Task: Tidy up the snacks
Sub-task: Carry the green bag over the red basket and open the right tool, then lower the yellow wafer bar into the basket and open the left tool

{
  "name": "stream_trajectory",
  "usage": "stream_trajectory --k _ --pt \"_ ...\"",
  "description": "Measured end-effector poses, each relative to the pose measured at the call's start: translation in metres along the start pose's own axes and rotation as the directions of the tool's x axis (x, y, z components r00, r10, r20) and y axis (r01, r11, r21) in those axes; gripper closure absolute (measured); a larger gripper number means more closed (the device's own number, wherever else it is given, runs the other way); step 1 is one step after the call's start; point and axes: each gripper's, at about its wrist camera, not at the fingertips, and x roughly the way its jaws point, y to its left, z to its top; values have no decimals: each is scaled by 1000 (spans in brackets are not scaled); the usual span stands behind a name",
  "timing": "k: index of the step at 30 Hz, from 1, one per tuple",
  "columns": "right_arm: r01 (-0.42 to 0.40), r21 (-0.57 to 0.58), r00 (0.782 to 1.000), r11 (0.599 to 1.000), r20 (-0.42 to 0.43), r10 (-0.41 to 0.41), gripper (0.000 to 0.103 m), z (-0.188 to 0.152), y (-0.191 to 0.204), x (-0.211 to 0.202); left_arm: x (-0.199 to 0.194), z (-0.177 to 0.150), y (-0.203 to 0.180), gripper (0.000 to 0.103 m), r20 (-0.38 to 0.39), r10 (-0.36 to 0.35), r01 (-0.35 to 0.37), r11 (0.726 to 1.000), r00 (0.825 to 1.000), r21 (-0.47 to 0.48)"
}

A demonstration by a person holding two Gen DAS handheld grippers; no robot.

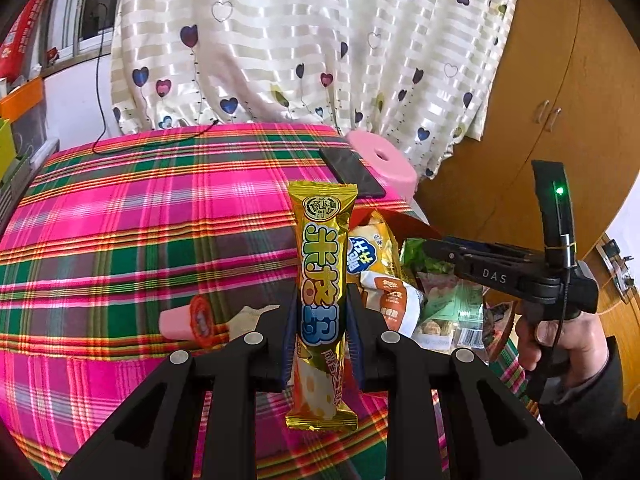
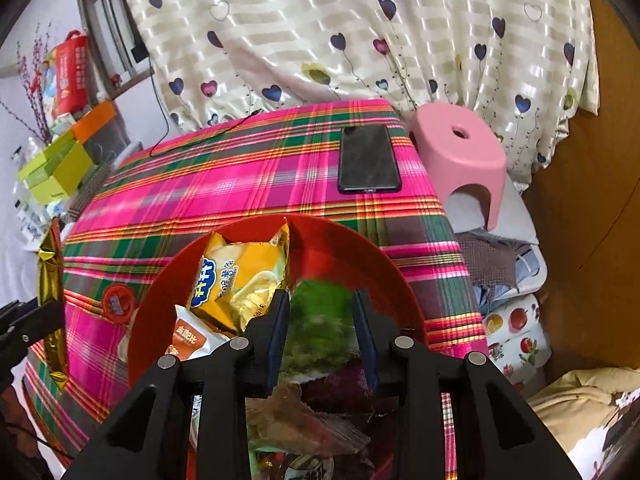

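Plaid cloth in pink and green is covering the table (image 1: pixel 120 240), and a heart-print curtain (image 1: pixel 304 40) is hanging behind it. At the centre of the left view the left tool (image 1: pixel 322 320) is pinching a gold bar (image 1: pixel 320 300) between its blue pads, jaws nearly closed on the wrapper's middle. That bar is standing upright, its long axis running top to bottom, both crimped ends poking free above and below the grip, clear of the cloth.

Just to its right the red bowl (image 2: pixel 360 248) is sitting on the table, already carrying a yellow chip bag (image 2: pixel 244 276) and an orange-and-white packet (image 2: pixel 188 340). So the bowl is lying to the right of the held bar and close by; the likely move is a short carry rightward and a release over the rim, and the left hand is the one placed for it.

Over the bowl the right tool (image 2: pixel 322 336) is hovering with its jaws partly apart around a blurred green packet (image 2: pixel 316 320); whether the pads are actually gripping it I cannot tell. It is crowding the space the bar would drop into.

Left of the bar a pink snack (image 1: pixel 188 320) is lying flat on the cloth, outside the bowl. Farther back a phone (image 2: pixel 368 160) is resting near the table's far edge, with a pink stool (image 2: pixel 460 160) beside the table.
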Motion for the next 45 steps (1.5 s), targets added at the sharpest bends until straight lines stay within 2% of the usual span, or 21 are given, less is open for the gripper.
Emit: stream_trajectory --k 10,20,26,29,39,45 --pt "-20 23 998 1000 52 19 72 -4 -7 -15 24 4 -11 80 -38 -31 32 999 999 15" --pt "-27 29 998 999 65 25 72 -5 -9 -21 54 11 -18 80 -84 -71 70 997 994 -6" --pt "-30 19 998 999 59 29 72 -5 -6 -20 72 13 -12 79 -110 -47 44 999 993 -27" --pt "-34 15 998 999 55 33 72 -4 -4 -19 72 12 -8 73 -108 -53 49 998 993 -40" --pt "-47 -7 997 999 63 47 72 -2 8 -24 58 8 -7 73 -73 -56 54 998 996 -32" --pt "-50 -21 996 999 73 51 72 -4 14 -31 51 1 2 73 -60 5 -7 999 998 -34"
